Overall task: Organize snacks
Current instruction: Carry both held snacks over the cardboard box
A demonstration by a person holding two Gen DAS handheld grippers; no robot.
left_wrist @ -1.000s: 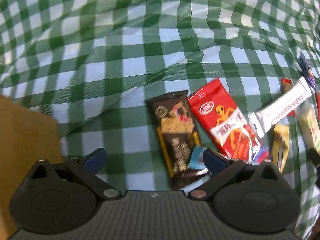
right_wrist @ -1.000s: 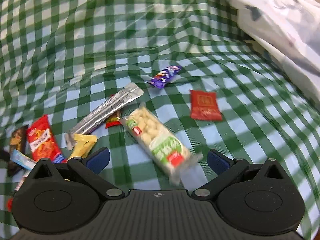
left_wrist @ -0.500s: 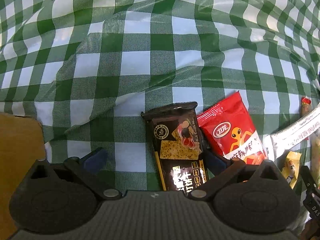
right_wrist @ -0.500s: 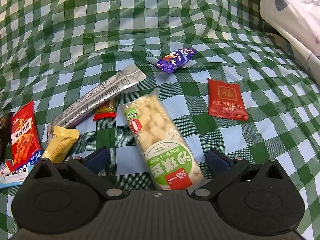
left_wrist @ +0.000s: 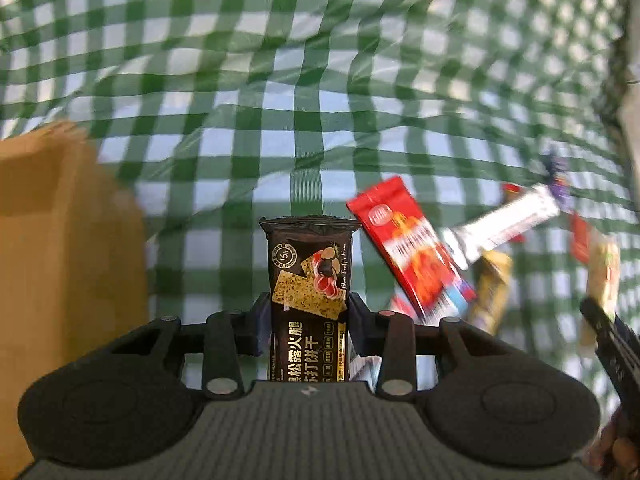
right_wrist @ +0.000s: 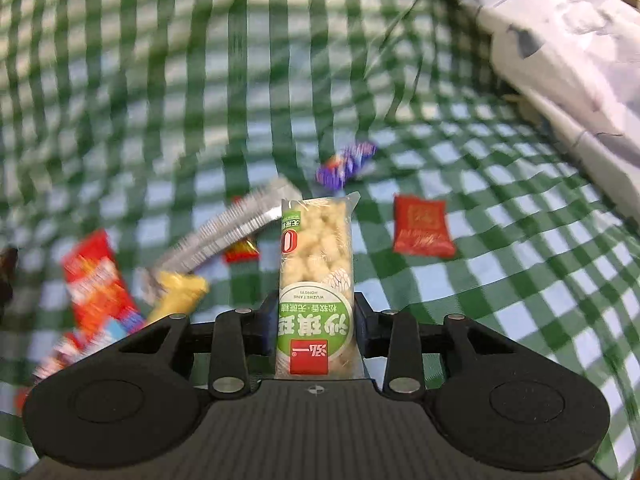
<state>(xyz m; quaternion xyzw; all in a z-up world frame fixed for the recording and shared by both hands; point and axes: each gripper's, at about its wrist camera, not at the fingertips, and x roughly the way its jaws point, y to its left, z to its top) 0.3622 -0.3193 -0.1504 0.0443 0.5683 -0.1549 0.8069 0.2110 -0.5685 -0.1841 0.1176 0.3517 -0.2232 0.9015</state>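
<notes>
My left gripper (left_wrist: 308,312) is closing its jaws, and the pads press both sides of a black cracker pack (left_wrist: 310,264) that stands upright between them, lifted off the green-and-white checked cloth (left_wrist: 280,120). My right gripper (right_wrist: 316,312) is closing too. It grips a clear pack of pale puffed snack with a green label (right_wrist: 316,256), raised above the cloth. Loose snacks still lie on the cloth: a red pack (left_wrist: 408,248), a long silver stick pack (right_wrist: 236,228), a yellow wrapper (right_wrist: 180,292), a purple candy (right_wrist: 346,162) and a red square sachet (right_wrist: 422,226).
A brown cardboard box (left_wrist: 60,240) stands at the left in the left wrist view. A white patterned cloth bundle (right_wrist: 560,40) lies at the upper right in the right wrist view. A small red candy (right_wrist: 240,250) sits under the silver stick. Both views are motion-blurred.
Both grippers went from wide open to closed on their packs. The black cracker pack and the puffed snack pack have come up off the cloth with them.
</notes>
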